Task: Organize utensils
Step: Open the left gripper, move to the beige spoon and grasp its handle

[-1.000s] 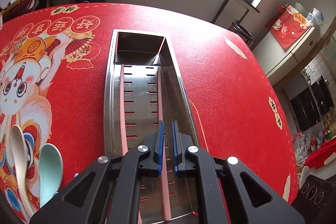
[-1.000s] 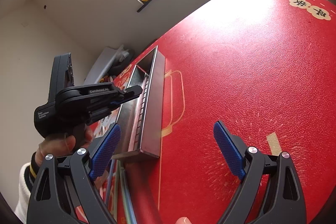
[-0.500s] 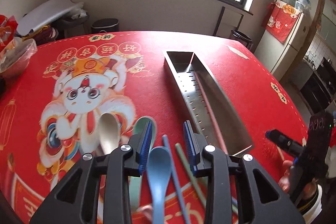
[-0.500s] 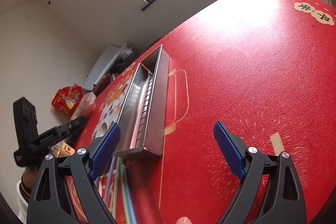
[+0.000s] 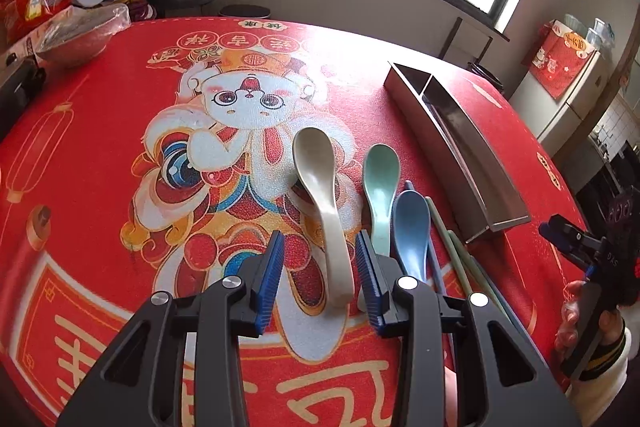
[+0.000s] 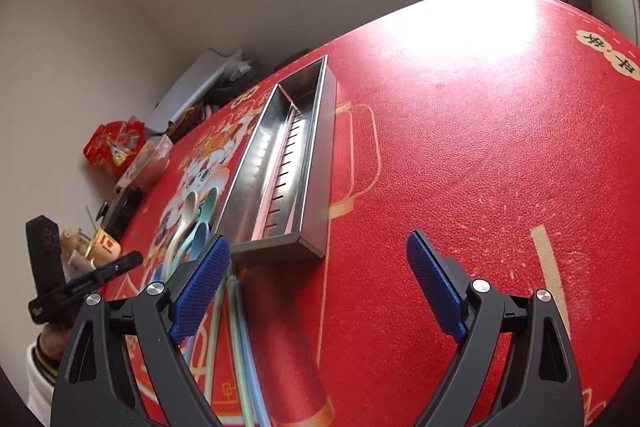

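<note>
Pickup step: left gripper, jaws wide and empty, straddles beige spoon left of tray; next, lower and close on handle; right gripper wide, idle near tray end.

free: red mat right of tray | blocked: spoons, chopsticks packed left of tray
</note>
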Available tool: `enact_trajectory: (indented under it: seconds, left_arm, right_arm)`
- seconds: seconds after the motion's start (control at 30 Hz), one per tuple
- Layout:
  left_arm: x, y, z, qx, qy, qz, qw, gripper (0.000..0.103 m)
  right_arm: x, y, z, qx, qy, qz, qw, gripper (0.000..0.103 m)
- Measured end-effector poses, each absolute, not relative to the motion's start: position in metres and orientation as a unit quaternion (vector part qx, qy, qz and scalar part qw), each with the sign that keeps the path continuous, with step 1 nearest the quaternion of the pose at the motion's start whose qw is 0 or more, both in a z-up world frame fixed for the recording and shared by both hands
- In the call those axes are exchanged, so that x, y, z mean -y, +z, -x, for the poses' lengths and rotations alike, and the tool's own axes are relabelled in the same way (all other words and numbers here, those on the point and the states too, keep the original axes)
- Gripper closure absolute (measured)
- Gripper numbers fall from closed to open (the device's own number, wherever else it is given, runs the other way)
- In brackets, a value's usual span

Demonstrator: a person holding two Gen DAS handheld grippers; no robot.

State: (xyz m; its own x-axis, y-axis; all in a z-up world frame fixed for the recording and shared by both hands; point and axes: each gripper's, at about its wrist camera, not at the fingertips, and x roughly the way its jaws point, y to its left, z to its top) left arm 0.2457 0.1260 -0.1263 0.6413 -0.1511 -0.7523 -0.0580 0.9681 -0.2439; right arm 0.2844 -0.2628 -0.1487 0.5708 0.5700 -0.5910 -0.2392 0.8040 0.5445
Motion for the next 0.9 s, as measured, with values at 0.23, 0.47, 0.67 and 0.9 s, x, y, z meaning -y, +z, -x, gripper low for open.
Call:
enact_trajectory:
  seconds: [0.23, 0.47, 0.67, 0.9]
  left_arm:
    - [-0.136, -0.146, -0.276, -0.431, -0.033, 0.184, 0.883, 0.069]
    - [-0.137, -0.157, -0.282, -0.437, -0.051, 0.203, 0.875, 0.079]
    - [-0.125, -0.159, -0.276, -0.441, -0.067, 0.186, 0.876, 0.09]
    - [-0.115, -0.16, -0.272, -0.45, -0.083, 0.175, 0.872, 0.09]
  right_arm:
    - [0.268, -0.154, -0.285, -0.401, 0.225, -0.214, 0.862, 0.016]
    - [0.268, -0.156, -0.286, -0.403, 0.228, -0.217, 0.86, 0.016]
    - [0.27, -0.157, -0.287, -0.403, 0.232, -0.221, 0.857, 0.016]
    - [0.274, -0.157, -0.286, -0.402, 0.234, -0.224, 0.856, 0.016]
